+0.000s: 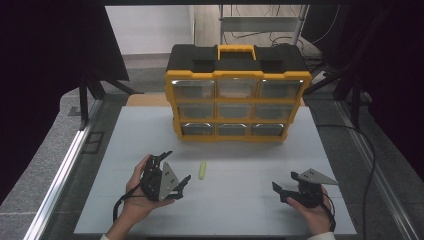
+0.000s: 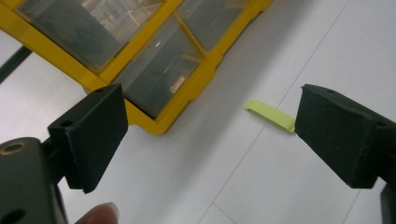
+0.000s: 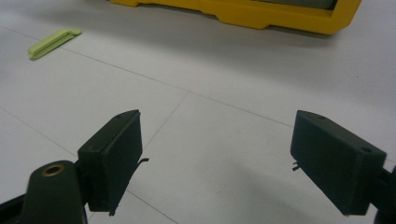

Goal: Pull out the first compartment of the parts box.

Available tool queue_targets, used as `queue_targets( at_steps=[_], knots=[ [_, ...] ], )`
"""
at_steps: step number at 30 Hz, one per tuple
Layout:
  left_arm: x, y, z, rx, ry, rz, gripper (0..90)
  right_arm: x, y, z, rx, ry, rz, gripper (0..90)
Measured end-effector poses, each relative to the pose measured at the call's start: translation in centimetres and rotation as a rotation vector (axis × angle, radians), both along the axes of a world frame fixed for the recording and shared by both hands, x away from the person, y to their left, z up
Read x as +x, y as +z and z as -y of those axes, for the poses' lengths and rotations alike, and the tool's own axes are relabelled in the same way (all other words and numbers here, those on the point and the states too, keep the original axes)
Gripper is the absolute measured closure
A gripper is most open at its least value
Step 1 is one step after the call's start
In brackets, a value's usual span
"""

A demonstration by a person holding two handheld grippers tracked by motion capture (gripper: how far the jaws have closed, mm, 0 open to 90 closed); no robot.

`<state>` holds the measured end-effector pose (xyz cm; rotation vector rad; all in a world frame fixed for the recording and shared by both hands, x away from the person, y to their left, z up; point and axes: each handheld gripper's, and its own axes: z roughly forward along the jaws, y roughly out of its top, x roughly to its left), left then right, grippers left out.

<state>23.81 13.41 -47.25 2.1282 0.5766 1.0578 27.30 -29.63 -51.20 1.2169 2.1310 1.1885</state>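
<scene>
- I am holding my left gripper with its jaws spread wide and nothing between them; in the left gripper view the two black pads are standing far apart over bare table.
- I am holding my right gripper the same way: jaws wide, empty, hovering low over the white table.
- The thing nearest my fingers is a small lime-green clip, lying flat on the table just right of my left gripper and well apart from my right one.
- In the left gripper view the clip is lying ahead of the jaws and toward the right-hand pad, with one end running behind that pad's edge. Whether it is touching the pad I cannot tell.
- In the right gripper view the clip is lying far off to the upper left, well outside the jaw gap.
- In the high view, the clip's long axis is running roughly away from me, toward the organizer.
- I am judging the left gripper to be the nearer one, so the pick falls to it; the jaws will need to close across the clip's narrow width.
- Beyond the clip, a yellow nine-drawer parts organizer with a black top is standing upright at the far side of the table, all clear drawers appearing closed.
</scene>
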Motion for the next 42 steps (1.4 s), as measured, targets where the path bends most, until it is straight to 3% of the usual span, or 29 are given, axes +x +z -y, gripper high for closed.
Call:
queue_targets(
  at_steps=[11,24,42],
  knots=[
    [-0.1,0.3,1.0,0.094,-0.016,0.062,10.2,0.0,0.0,0.0,-0.001,0.000,0.001,17.0],
    [0.1,0.2,1.4,0.119,-0.021,0.084,10.3,0.0,0.0,0.0,-0.003,0.001,0.001,17.0],
    [0.5,-0.1,1.8,0.193,-0.004,0.144,11.0,0.0,0.0,0.0,-0.006,-0.001,0.003,17.0]
  ],
)
